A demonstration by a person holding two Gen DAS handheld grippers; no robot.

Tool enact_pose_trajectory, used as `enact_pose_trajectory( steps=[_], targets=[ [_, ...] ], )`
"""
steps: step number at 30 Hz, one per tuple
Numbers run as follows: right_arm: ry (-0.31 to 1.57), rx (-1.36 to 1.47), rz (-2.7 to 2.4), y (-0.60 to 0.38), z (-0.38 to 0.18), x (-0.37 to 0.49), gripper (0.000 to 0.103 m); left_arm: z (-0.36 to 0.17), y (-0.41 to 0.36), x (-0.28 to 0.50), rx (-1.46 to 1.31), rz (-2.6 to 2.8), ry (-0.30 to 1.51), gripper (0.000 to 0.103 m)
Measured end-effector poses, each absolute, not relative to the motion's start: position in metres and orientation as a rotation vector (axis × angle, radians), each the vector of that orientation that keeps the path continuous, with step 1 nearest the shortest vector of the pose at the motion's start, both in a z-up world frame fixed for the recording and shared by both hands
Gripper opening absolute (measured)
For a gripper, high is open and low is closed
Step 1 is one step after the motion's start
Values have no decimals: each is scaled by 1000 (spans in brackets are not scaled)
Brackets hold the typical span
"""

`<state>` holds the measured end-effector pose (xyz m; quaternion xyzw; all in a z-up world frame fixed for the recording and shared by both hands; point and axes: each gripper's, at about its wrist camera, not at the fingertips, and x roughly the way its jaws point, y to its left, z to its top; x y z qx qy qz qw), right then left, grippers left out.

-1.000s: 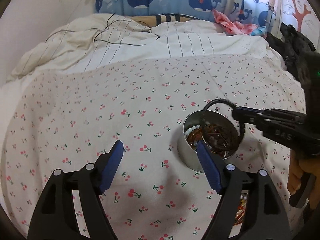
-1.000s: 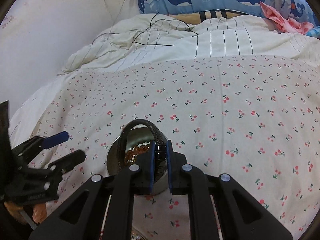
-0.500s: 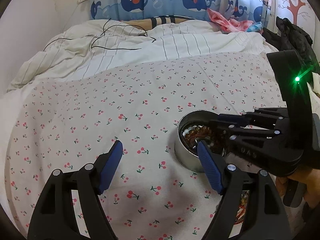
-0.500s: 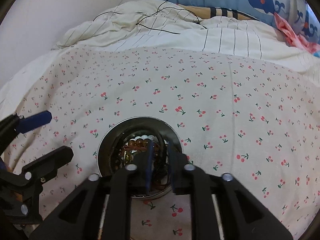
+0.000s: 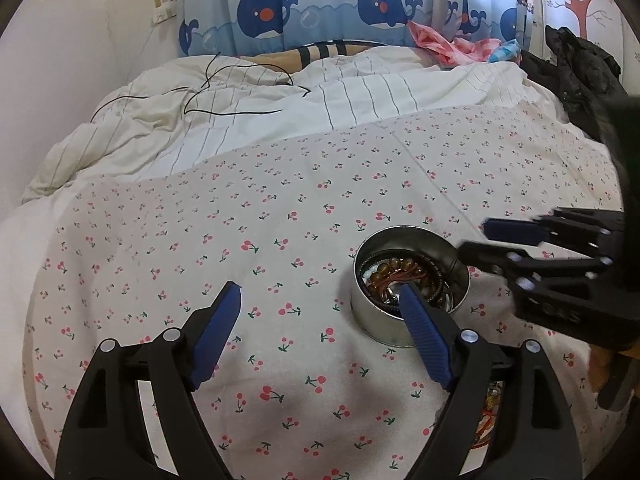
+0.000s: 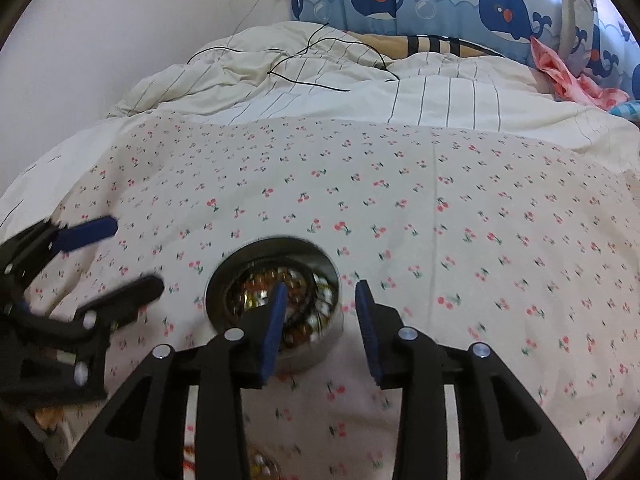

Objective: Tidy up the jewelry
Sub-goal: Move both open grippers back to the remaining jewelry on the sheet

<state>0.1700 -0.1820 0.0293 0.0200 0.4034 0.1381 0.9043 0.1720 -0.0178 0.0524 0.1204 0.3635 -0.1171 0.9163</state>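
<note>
Seen from the left wrist, the left tool is held wide open with nothing between its ribbed blue pads, over the cherry-print sheet of the bed. A round metal tin sits at about 3 o'clock from the tool's centre, partly hidden behind the tool's right finger. Inside it, amber beads, a dark braided bracelet and pale beads are coiled together. The right tool is seen at 3 o'clock of the tin, partly open and empty, its jaws having just been opening. The tin's thin, smooth wall could be clipped by either tool, and on the soft, yielding bedding it would probably tip and spill. At 5 o'clock, more reddish jewelry lies loose below the left tool and is largely hidden.

From the right wrist, the right tool is shown partly open, nothing gripped, with its left finger over the tin opening. The glossy beads are blurred here. A springy loop could snag on a ribbed pad and be dragged out. The left tool stands at 9 o'clock, open.
</note>
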Motion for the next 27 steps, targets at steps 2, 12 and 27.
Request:
enact_pose_trajectory(
  steps=[2,12,27],
  targets=[
    [849,35,302,-189,28,153,41,52,-19,171,267,-258,757,78],
    [971,53,442,-203,0,107,40,39,-10,183,277,-256,881,78],
    [967,-72,654,-158,-4,86,35,29,-10,185,286,-257,946,78]
  ],
)
